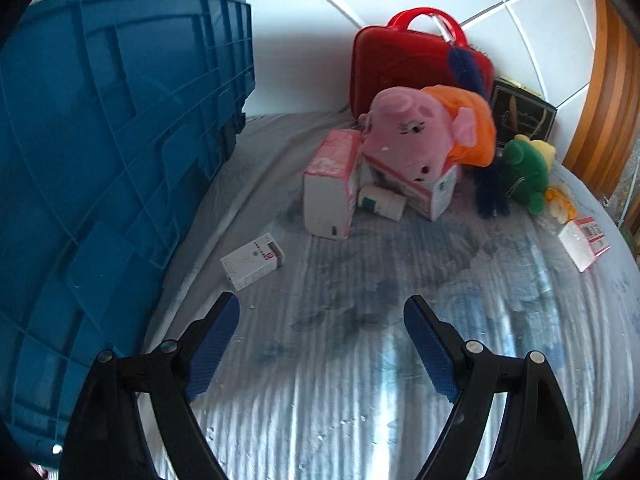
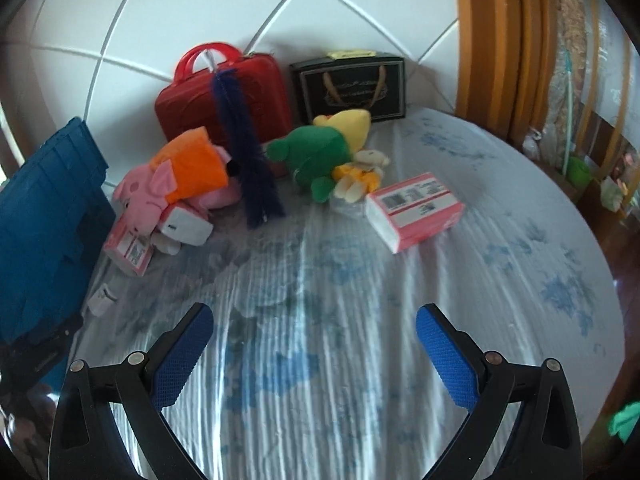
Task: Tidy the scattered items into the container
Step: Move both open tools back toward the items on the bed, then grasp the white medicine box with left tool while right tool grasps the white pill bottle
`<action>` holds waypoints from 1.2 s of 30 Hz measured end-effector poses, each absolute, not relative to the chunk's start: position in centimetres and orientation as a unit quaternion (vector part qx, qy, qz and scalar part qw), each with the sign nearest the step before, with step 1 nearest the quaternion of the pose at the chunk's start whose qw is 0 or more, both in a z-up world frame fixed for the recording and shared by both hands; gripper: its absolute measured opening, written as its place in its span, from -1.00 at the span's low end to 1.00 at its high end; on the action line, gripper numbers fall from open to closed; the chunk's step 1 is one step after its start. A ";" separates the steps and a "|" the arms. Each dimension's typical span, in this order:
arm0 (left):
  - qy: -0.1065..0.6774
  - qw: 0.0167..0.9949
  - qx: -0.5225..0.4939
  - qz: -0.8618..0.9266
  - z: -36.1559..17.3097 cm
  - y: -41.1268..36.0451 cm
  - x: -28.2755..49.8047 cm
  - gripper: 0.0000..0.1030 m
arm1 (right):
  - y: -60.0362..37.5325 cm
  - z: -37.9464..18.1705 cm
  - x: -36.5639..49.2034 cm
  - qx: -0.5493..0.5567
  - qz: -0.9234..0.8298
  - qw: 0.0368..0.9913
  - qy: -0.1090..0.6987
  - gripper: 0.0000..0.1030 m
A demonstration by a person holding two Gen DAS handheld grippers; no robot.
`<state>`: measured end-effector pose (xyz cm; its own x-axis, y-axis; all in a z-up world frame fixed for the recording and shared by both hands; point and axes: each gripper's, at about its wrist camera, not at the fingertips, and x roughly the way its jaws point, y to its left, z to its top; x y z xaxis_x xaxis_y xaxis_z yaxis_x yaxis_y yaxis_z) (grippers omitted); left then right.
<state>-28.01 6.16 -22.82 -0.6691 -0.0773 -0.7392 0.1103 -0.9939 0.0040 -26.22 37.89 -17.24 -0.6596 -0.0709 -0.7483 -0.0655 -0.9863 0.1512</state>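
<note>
On the bed (image 2: 360,280), under a pale striped cover with blue flower print, you are holding both tongs wide apart and empty: the left tongs (image 1: 322,312) are hovering low just beside the blue container (image 1: 100,160), the right tongs (image 2: 314,320) are hovering over bare cover, well apart from any item. The container is a ribbed, dark-blue plastic crate standing at the left edge of the bed; its inside is not showing, so you cannot tell what it is already holding. Nearest it, a small white medicine box (image 1: 252,261) is lying flat, likely your easiest first pick for the left side. Further back, a pink pig plush (image 1: 420,136) in an orange garment is slumping over two pink-and-white cartons (image 1: 332,184) and a white pill bottle (image 1: 382,202) lying on its side, so lifting the plush first is probably going to free what it is pinning. A green and yellow plush (image 2: 320,152) is lying on its side near a flat pink-and-white barcode box (image 2: 416,210), both closer to the right tongs. A dark-blue fuzzy brush (image 2: 244,140) is hanging from the handle of a red case (image 2: 224,96) leaning on the tiled wall (image 2: 200,8), beside a black gift box (image 2: 348,84). By this layout the tidying is looking barely begun.
</note>
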 end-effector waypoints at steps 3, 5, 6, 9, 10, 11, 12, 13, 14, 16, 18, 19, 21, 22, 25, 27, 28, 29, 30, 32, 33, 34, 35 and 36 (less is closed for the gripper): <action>0.011 0.067 0.407 -0.911 -25.5 4.6 -29.8 0.64 | 33.7 -20.0 -28.8 0.416 -0.905 0.055 -0.073 0.99; 0.015 0.077 0.411 -0.908 -27.0 3.7 -30.9 0.64 | 30.9 -21.7 -30.6 0.421 -0.900 0.095 -0.066 0.99; 0.018 0.082 0.410 -0.908 -27.5 3.3 -31.4 0.64 | 29.4 -22.6 -31.5 0.422 -0.897 0.115 -0.061 0.99; 0.013 0.095 0.409 -0.907 -28.8 2.9 -33.1 0.64 | 25.0 -24.5 -34.2 0.420 -0.892 0.165 -0.029 0.99; 0.007 0.101 0.409 -0.907 -29.2 2.9 -33.6 0.64 | 23.7 -24.9 -34.9 0.416 -0.892 0.176 -0.012 0.97; 0.004 0.106 0.411 -0.905 -29.5 2.8 -34.1 0.64 | 22.3 -25.3 -35.9 0.412 -0.891 0.192 0.004 0.78; 0.003 0.111 0.413 -0.904 -29.7 2.6 -34.7 0.64 | 21.2 -25.6 -36.8 0.412 -0.888 0.204 0.017 0.50; 0.004 0.117 0.414 -0.903 -29.9 2.4 -35.1 0.64 | 20.1 -26.0 -37.8 0.414 -0.884 0.217 0.029 0.39; 0.005 0.122 0.414 -0.902 -30.1 2.2 -35.4 0.64 | 19.3 -26.3 -38.7 0.414 -0.881 0.228 0.037 0.35; 0.011 0.128 0.417 -0.900 -30.4 1.7 -36.1 0.64 | 17.7 -26.9 -40.4 0.408 -0.878 0.245 0.058 0.35; 0.021 0.132 0.424 -0.896 -31.0 1.1 -36.8 0.64 | 16.8 -27.2 -42.1 0.400 -0.878 0.253 0.075 0.35; 0.029 0.133 0.429 -0.893 -31.4 0.7 -37.2 0.64 | 16.5 -27.4 -43.0 0.398 -0.879 0.250 0.083 0.35; 0.055 0.135 0.441 -0.886 -32.2 -0.1 -37.9 0.66 | 16.3 -28.0 -44.5 0.403 -0.876 0.253 0.082 0.35; 0.075 0.134 0.437 -0.886 -32.3 -0.4 -38.1 0.65 | 16.3 -28.4 -45.3 0.406 -0.875 0.250 0.085 0.35; 0.077 0.135 0.438 -0.886 -32.4 0.1 -38.7 0.64 | 16.6 -29.3 -46.9 0.400 -0.882 0.233 0.092 0.35; 0.076 0.133 0.436 -0.887 -32.4 0.6 -38.7 0.55 | 16.7 -29.9 -48.1 0.412 -0.874 0.244 0.078 0.35; 0.077 0.133 0.434 -0.888 -32.3 0.9 -38.6 0.45 | 16.4 -30.5 -48.5 0.419 -0.869 0.248 0.085 0.35; 0.076 0.132 0.433 -0.888 -32.3 1.3 -38.4 0.36 | 16.1 -31.0 -48.7 0.423 -0.866 0.252 0.090 0.35; 0.074 0.130 0.434 -0.888 -32.3 1.6 -38.3 0.35 | 15.9 -31.5 -48.8 0.429 -0.861 0.257 0.090 0.35; 0.074 0.123 0.437 -0.888 -32.3 2.1 -37.9 0.34 | 15.7 -32.0 -48.4 0.427 -0.862 0.258 0.091 0.32; 0.072 0.121 0.436 -0.889 -32.3 2.4 -37.7 0.33 | 15.8 -32.0 -48.2 0.425 -0.863 0.259 0.089 0.19; 0.070 0.118 0.435 -0.890 -32.3 2.6 -37.5 0.33 | 16.0 -31.9 -48.1 0.424 -0.863 0.261 0.083 0.02; 0.067 0.117 0.434 -0.891 -32.2 2.8 -37.4 0.33 | 16.1 -31.9 -48.0 0.428 -0.861 0.263 0.079 -0.15; 0.065 0.117 0.434 -0.891 -32.2 3.1 -37.3 0.33 | 16.1 -31.9 -47.7 0.430 -0.860 0.263 0.082 -0.16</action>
